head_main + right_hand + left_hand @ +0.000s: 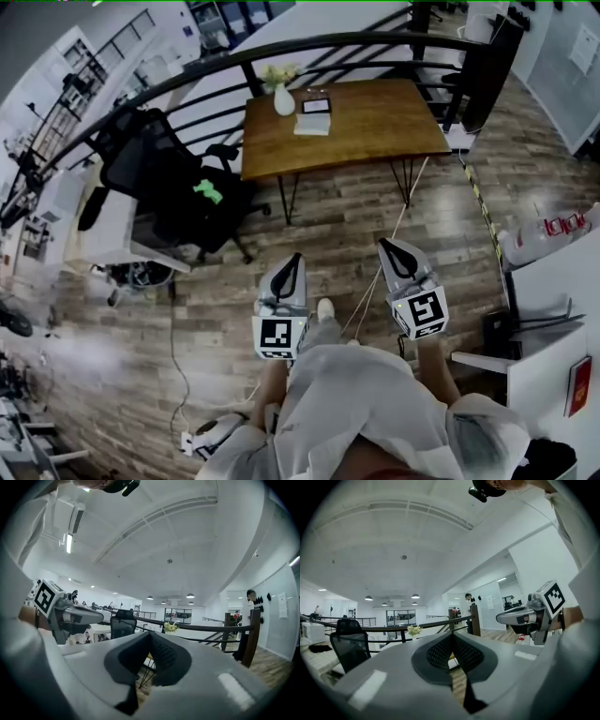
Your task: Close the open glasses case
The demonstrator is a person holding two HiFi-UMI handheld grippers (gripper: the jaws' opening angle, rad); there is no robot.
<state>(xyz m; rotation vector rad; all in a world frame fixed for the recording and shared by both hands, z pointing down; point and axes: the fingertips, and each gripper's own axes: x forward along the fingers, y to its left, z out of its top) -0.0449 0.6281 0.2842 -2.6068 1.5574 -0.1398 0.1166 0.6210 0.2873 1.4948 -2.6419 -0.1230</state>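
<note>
- Both of my grippers are hanging close to my body, well apart from the wooden table (375, 127) that is standing ahead of me.
- My left gripper (287, 272) is showing its jaws pressed together with nothing between them, and my right gripper (396, 255) is showing the same.
- I am judging that no part of the task is done yet. The glasses case (316, 105) is lying on the far part of the table, near a white vase (284, 99) that is holding pale flowers, and it is looking open to me.
- I am not able to say what is lying inside the case, because it is too small from here.
- A flat white thing (312, 126) is lying just beside the case. I cannot tell if it belongs to it.
- All the work is waiting: walking to the table, reaching the case and folding its lid down.
</note>
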